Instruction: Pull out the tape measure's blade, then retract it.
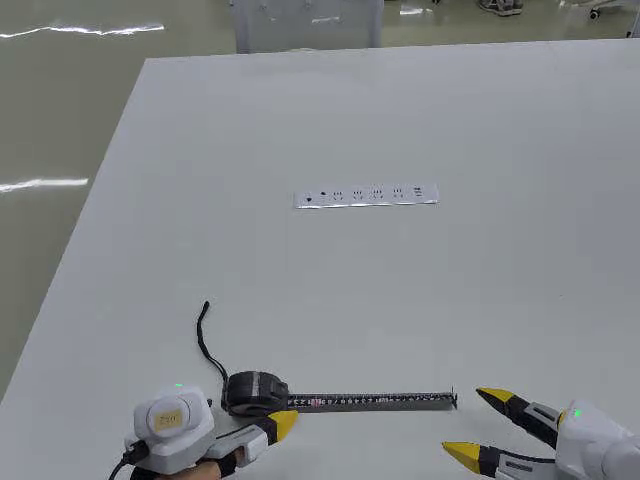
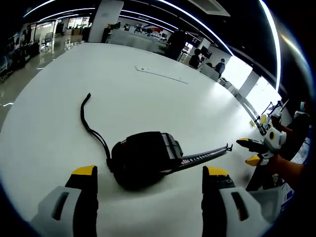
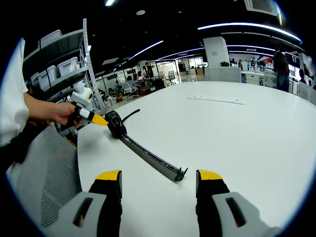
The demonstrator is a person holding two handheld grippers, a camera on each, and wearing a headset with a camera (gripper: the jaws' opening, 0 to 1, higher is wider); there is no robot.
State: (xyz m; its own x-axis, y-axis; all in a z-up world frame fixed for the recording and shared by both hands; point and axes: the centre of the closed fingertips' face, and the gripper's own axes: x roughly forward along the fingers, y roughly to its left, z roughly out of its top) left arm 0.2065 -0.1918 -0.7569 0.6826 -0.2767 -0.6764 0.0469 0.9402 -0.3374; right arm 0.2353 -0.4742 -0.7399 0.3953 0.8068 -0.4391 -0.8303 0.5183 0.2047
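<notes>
The tape measure case [image 1: 255, 392] lies on the surface [image 1: 400, 290], blade [image 1: 370, 401] extended. Left hand-held gripper [image 2: 150, 171]: spread, at the case. Right hand-held gripper [image 1: 478, 422]: spread, just beyond the hook [image 1: 453, 399], at the blade end farthest from the case. Clamp the case squarely; guide the hook back slowly.

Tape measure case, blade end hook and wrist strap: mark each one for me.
tape measure case [image 1: 255, 392], head view, middle of the black housing
blade end hook [image 3: 180, 174], right gripper view, hooked tip of the extended blade
wrist strap [image 2: 83, 116], left gripper view, bend of the black cord
</notes>
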